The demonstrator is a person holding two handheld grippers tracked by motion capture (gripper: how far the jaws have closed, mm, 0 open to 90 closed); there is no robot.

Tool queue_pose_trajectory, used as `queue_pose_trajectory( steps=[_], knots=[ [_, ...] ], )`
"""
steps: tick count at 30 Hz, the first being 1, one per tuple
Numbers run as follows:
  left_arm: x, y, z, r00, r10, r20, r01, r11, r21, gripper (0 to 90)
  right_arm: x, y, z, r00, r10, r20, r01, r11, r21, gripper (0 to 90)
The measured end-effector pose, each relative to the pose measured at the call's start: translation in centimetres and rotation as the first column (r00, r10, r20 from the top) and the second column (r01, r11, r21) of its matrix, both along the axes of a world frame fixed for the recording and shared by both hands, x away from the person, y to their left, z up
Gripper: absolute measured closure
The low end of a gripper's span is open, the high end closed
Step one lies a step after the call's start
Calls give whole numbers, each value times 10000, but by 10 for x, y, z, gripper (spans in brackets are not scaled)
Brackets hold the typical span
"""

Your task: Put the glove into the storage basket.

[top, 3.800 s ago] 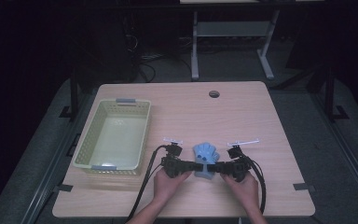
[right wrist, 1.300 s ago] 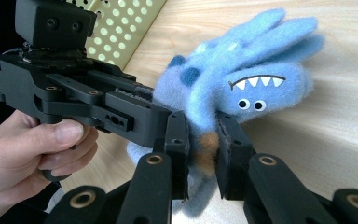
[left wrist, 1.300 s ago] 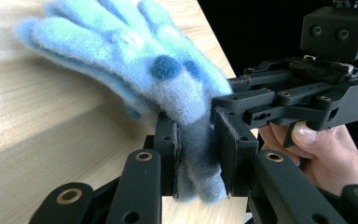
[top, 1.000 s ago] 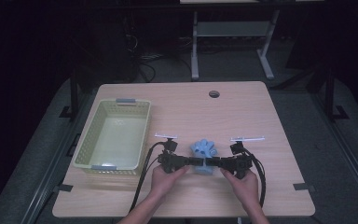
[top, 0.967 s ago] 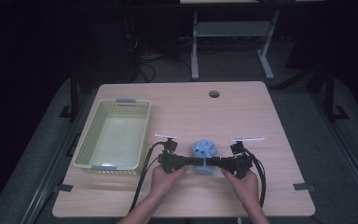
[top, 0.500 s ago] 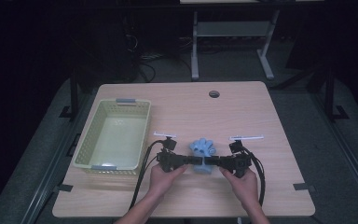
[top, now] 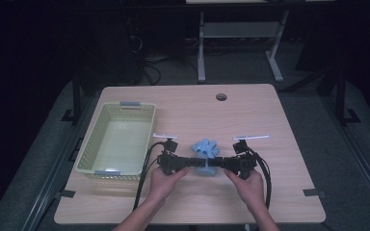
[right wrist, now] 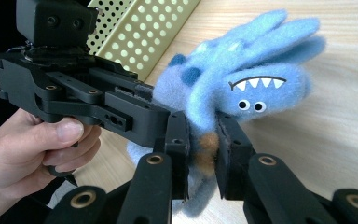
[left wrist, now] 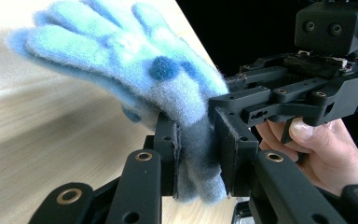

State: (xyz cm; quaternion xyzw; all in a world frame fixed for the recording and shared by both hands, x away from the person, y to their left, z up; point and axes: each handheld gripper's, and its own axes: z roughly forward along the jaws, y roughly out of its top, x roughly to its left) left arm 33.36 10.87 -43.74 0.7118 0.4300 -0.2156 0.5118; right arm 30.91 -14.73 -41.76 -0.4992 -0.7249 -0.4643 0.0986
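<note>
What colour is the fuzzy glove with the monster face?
The glove is light blue with darker blue spots, white teeth and eyes. The right gripper view shows it best.

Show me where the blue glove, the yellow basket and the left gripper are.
blue glove (top: 206, 147): high view, on its fuzzy fingers.
yellow basket (top: 137, 107): high view, on its far rim.
left gripper (left wrist: 193, 154): left gripper view, between its jaws, shut on the glove's cuff.

Fuzzy blue monster glove (top: 206, 149), fingers splayed, cuff clamped
</note>
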Motion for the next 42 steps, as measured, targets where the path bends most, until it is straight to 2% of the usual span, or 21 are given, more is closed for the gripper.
queue_pose_trajectory(
  steps=[24, 32, 38, 42],
  knots=[
    [4, 30, 28, 9991, 220, 351, -215, 9997, -143, 710, 13, 26, 26, 9984, 449, 340, -456, 9988, 192, 769],
    [5, 46, 39, 9980, 267, 579, -260, 9996, -126, 711, 18, 40, 37, 9965, 710, 445, -719, 9972, 209, 770],
    [6, 55, 44, 9975, 377, 591, -368, 9992, -157, 711, 22, 50, 43, 9943, 862, 635, -874, 9960, 162, 770],
    [7, 61, 47, 9970, 451, 622, -441, 9989, -166, 711, 24, 55, 45, 9939, 941, 580, -952, 9953, 174, 769]
  ],
)
